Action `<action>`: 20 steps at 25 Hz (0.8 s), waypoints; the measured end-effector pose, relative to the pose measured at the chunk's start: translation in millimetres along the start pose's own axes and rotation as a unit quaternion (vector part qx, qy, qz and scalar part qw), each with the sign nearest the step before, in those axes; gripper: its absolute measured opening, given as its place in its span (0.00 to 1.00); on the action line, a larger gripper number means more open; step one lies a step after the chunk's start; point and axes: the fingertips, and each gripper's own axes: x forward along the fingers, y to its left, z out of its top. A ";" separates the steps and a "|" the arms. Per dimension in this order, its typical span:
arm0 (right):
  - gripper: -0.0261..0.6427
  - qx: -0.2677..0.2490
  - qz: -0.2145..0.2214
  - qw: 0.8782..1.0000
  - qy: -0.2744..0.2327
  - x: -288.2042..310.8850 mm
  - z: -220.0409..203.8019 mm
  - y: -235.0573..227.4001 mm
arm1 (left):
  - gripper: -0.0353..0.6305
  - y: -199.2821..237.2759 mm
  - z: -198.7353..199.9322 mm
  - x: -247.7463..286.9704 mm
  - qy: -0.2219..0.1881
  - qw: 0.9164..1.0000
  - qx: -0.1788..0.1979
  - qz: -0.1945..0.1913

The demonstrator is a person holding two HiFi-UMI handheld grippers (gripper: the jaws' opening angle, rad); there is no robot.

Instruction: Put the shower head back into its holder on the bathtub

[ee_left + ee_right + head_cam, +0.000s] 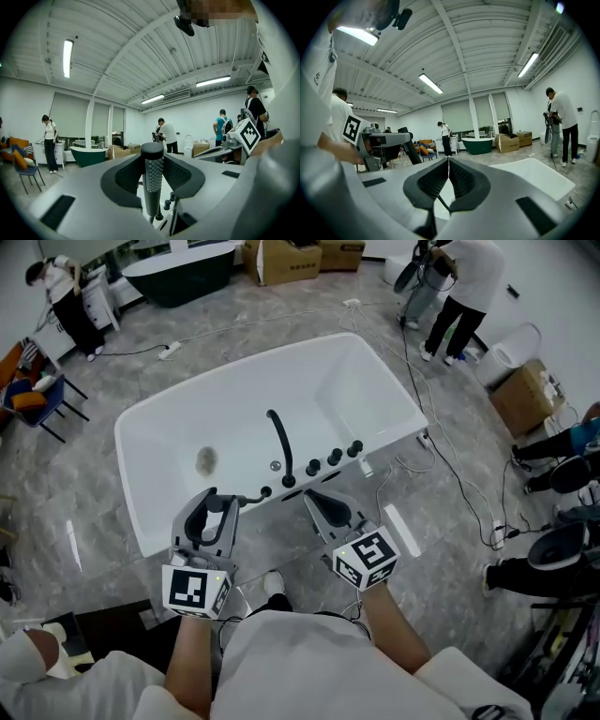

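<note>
The white bathtub (169, 484) lies in front of me, with a black spout (278, 440) and a row of black knobs (334, 457) on its near rim. My left gripper (217, 501) is shut on the black shower head (153, 176), whose dotted handle stands upright between the jaws. Its hose runs to a small black fitting (265, 491) on the rim. To the right, my right gripper (316, 500) hovers over the same rim, jaws shut with nothing between them (449, 160). From the right gripper view, the left gripper (386, 140) shows at the left.
Several people stand around the room (459, 292). A dark green tub (183, 273) and cardboard boxes (286, 259) sit at the back. Cables (450, 451) trail over the grey floor right of the tub, and a chair (33, 395) stands far left.
</note>
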 end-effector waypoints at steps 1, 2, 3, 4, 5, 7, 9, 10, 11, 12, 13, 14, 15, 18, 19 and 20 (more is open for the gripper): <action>0.07 0.000 -0.003 1.000 0.002 4.3 -0.7 -0.3 | 0.27 2.9 -2.7 3.4 0.002 1.000 -0.001 -0.005; 0.07 0.001 -0.005 1.000 0.003 8.3 -2.0 -0.4 | 0.27 6.0 -5.6 6.5 0.003 1.000 -0.003 -0.009; 0.07 0.001 -0.007 1.000 0.005 11.9 -3.9 -0.3 | 0.27 8.9 -9.0 9.1 0.004 1.000 -0.005 -0.012; 0.07 0.001 -0.009 1.000 0.008 14.7 -6.5 0.0 | 0.27 11.3 -12.8 11.1 0.006 1.000 -0.008 -0.015; 0.07 0.001 -0.011 1.000 0.010 16.8 -9.4 0.3 | 0.27 13.0 -17.0 12.5 0.007 1.000 -0.010 -0.018; 0.07 0.001 -0.016 1.000 0.014 19.6 -14.0 0.0 | 0.27 15.1 -25.0 15.2 0.010 1.000 -0.014 -0.026; 0.07 0.003 -0.022 1.000 0.017 22.5 -16.9 -1.6 | 0.27 17.9 -33.1 18.6 0.015 0.999 -0.017 -0.031; 0.07 0.004 -0.024 1.000 0.019 24.4 -18.3 -2.5 | 0.27 20.0 -37.3 20.6 0.018 0.999 -0.019 -0.032; 0.07 0.005 -0.025 0.999 0.021 26.3 -19.8 -3.3 | 0.27 22.2 -41.7 22.7 0.022 0.999 -0.020 -0.032; 0.07 0.005 -0.026 0.999 0.025 27.9 -21.6 -4.0 | 0.27 24.1 -46.3 24.6 0.025 0.999 -0.023 -0.032; 0.07 0.006 -0.026 0.999 0.028 28.9 -23.4 -4.9 | 0.27 25.6 -50.8 26.5 0.029 0.999 -0.025 -0.032; 0.07 0.006 -0.027 0.999 0.031 29.8 -25.0 -6.3 | 0.27 27.0 -55.2 28.5 0.033 0.999 -0.027 -0.032; 0.07 0.007 -0.029 0.999 0.034 30.9 -26.2 -8.3 | 0.27 28.4 -59.3 30.8 0.035 0.998 -0.029 -0.033; 0.07 0.012 -0.031 0.999 0.036 34.9 -28.1 -15.8 | 0.27 31.2 -69.9 39.6 0.044 0.998 -0.032 -0.033; 0.07 0.013 -0.031 0.999 0.036 36.3 -28.6 -18.6 | 0.27 31.2 -72.6 42.7 0.047 0.998 -0.033 -0.033; 0.07 0.015 -0.030 0.999 0.038 37.4 -29.4 -21.6 | 0.27 30.4 -74.8 45.9 0.050 0.998 -0.035 -0.033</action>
